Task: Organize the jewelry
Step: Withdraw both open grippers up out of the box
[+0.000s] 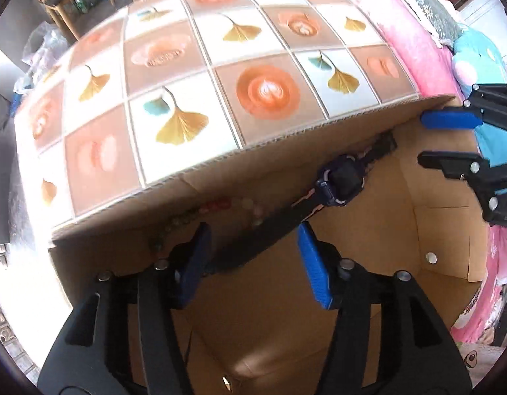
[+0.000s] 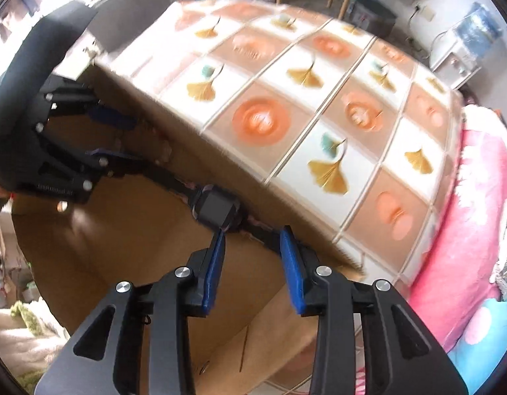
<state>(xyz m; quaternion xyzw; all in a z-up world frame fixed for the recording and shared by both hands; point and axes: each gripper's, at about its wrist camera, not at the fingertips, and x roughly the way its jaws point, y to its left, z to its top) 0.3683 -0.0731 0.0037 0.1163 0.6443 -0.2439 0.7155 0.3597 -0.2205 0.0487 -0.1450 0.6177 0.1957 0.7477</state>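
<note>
A dark watch [image 1: 343, 181] with a square face and a long dark strap stretches inside an open cardboard box [image 1: 434, 230], close to the wall beside the table. My left gripper [image 1: 253, 256] points down into the box and is open. One strap end runs between its blue pads, and the gap is wider than the strap. In the right wrist view the watch [image 2: 217, 209] sits just beyond my right gripper [image 2: 253, 260], open too, with the other strap end passing loosely between its pads. Each view shows the other gripper: the right gripper [image 1: 447, 141] and the left gripper [image 2: 105, 135].
A table with a tile-patterned cloth [image 1: 220, 65] of leaves and orange cups borders the box. Blurred red and green beads [image 1: 214, 204] lie against the box wall under the table edge. A pink blanket [image 2: 467, 230] lies on the right. Chair legs and bags stand beyond the table.
</note>
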